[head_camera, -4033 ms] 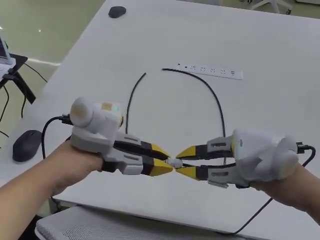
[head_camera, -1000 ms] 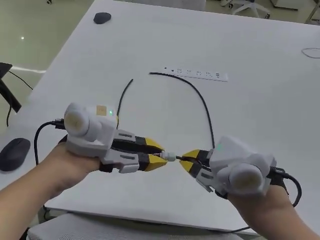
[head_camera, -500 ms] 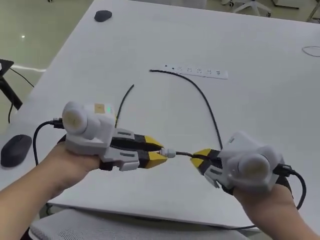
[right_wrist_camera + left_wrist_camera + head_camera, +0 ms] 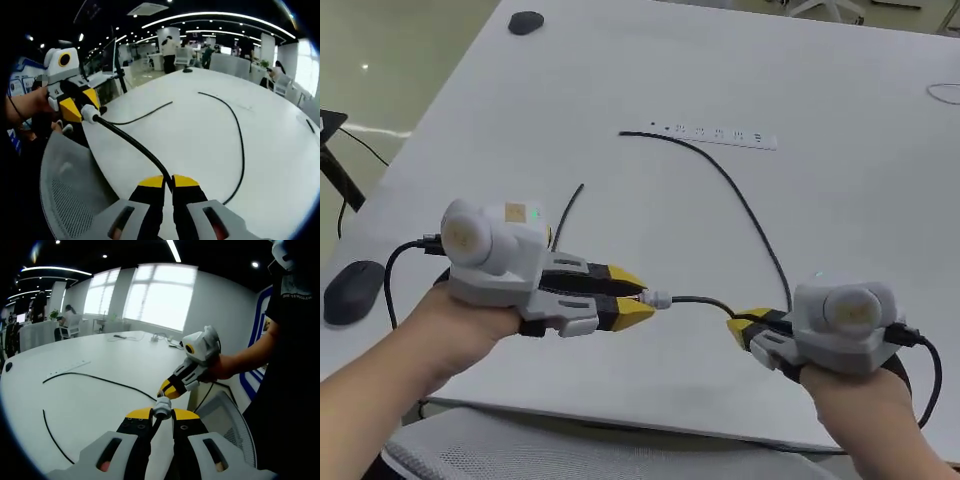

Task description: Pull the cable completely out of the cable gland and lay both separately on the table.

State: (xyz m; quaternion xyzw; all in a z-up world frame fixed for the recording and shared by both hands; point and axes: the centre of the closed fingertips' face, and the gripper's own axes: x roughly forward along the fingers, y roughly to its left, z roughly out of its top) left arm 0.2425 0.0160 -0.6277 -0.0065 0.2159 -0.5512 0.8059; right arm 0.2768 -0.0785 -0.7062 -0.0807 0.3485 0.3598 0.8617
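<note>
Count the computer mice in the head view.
2. The far mouse lies at the far end of the table; the near mouse lies by its near left edge. Others may sit outside the frame.

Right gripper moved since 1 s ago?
Yes. Against the power strip, which barely shifted in the head view, the right gripper has slid rightward, away from the cable gland held in the left gripper, exposing more cable.

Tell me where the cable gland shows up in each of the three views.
Head view: cable gland lower centre, held by the left gripper.
Left gripper view: gland bottom centre, between its jaws.
Right gripper view: gland upper left, in the left gripper.
Shared landmark: the black cable running from the gland.
</note>
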